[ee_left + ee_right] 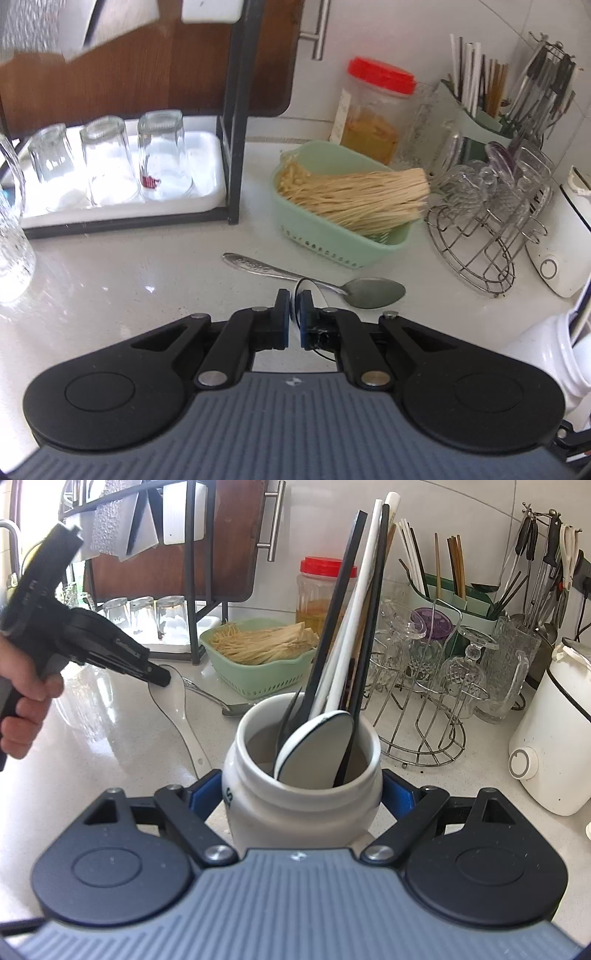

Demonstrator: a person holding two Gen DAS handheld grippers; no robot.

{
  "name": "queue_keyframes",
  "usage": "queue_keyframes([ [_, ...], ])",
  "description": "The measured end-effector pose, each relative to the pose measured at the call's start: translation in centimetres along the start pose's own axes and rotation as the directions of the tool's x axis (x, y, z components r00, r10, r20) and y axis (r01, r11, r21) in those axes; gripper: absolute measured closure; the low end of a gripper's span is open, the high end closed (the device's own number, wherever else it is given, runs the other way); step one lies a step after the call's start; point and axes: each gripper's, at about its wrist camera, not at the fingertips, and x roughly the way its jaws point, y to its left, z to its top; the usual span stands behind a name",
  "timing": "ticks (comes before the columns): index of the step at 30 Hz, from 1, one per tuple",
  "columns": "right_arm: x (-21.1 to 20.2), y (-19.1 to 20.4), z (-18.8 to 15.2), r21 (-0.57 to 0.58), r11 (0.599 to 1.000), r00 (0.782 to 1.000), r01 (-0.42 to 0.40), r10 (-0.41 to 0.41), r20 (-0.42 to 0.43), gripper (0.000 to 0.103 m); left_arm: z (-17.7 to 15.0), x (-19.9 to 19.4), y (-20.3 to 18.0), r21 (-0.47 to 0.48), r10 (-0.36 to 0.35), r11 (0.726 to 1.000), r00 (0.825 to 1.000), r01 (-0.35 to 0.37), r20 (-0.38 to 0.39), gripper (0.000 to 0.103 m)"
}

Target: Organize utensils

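Note:
My right gripper (pixel 301 794) is shut on a white ceramic jar (pixel 295 812), its blue pads (pixel 201 794) pressed to both sides. Black and white spoons and chopsticks (pixel 354 627) stand in the jar. In the right wrist view a person's hand (pixel 22 705) holds my left gripper (pixel 160 679), whose tips are closed on the bowl end of a white ceramic spoon (pixel 181 716). In the left wrist view the left gripper (pixel 293 299) has its pads almost together, and the white spoon is hidden beneath them. A metal spoon (pixel 373 291) (pixel 236 709) lies on the counter just beyond.
A green basket (pixel 321 247) of pale strands sits behind the metal spoon. To the right stand a wire rack of glasses (pixel 480 236), a red-lidded jar (pixel 376 107), a green utensil holder (pixel 476 122) and a white appliance (pixel 561 254). Upturned glasses stand on a white tray (pixel 207 155) at the left.

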Motion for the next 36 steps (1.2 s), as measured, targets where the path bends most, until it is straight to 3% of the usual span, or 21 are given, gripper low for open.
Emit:
queue_keyframes([
  [9,-0.2,0.2,0.0,0.004,1.000,1.000,0.004,-0.004,0.000,0.012,-0.4,-3.6,-2.2,0.057,0.023,0.998,0.998,-0.027,0.066,0.098],
  [14,-0.2,0.2,-0.1,0.006,1.000,1.000,0.008,-0.008,0.000,0.012,-0.1,-6.3,-3.0,0.044,0.010,0.999,0.992,-0.015,0.124,0.098],
  [25,-0.2,0.5,-0.1,0.018,1.000,1.000,0.018,-0.018,-0.002,0.012,2.3,-12.7,-6.4,0.038,-0.049,0.998,0.966,0.041,0.254,0.098],
  [33,-0.4,0.6,-0.3,0.022,1.000,1.000,0.021,-0.021,0.006,0.012,3.1,-15.7,-9.8,0.113,-0.108,0.991,0.943,0.076,0.314,0.098],
  [36,-0.4,0.6,-0.4,0.022,1.000,1.000,0.020,-0.020,0.008,0.012,2.9,-15.9,-11.2,0.157,-0.115,0.985,0.943,0.068,0.313,0.098],
])
